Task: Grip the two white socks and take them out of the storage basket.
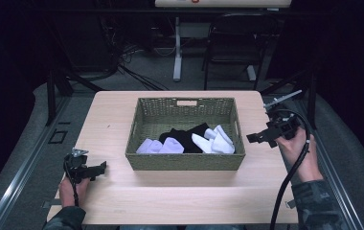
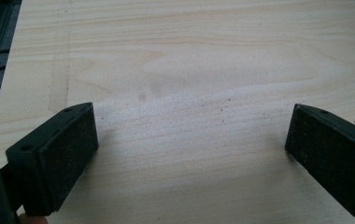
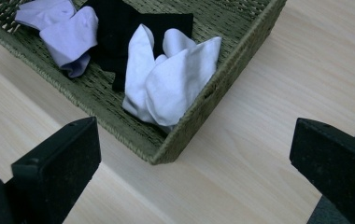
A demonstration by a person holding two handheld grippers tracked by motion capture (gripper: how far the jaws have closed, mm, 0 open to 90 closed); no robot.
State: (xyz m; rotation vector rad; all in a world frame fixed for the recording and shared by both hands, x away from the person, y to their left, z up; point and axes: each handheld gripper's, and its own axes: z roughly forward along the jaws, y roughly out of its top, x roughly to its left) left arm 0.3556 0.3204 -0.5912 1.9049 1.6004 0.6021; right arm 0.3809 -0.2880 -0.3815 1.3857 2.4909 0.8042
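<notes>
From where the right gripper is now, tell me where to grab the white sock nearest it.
Probably best to pinch the raised fold of the white sock, coming down from above. It lies crumpled in the basket corner against the wall, so a sideways approach looks blocked. The right gripper is open beside the basket.

A light wood bench is set on grey floor. Behind it, a white table leg, black chair & cable tangle are seen; surroundings are left dark.
</notes>
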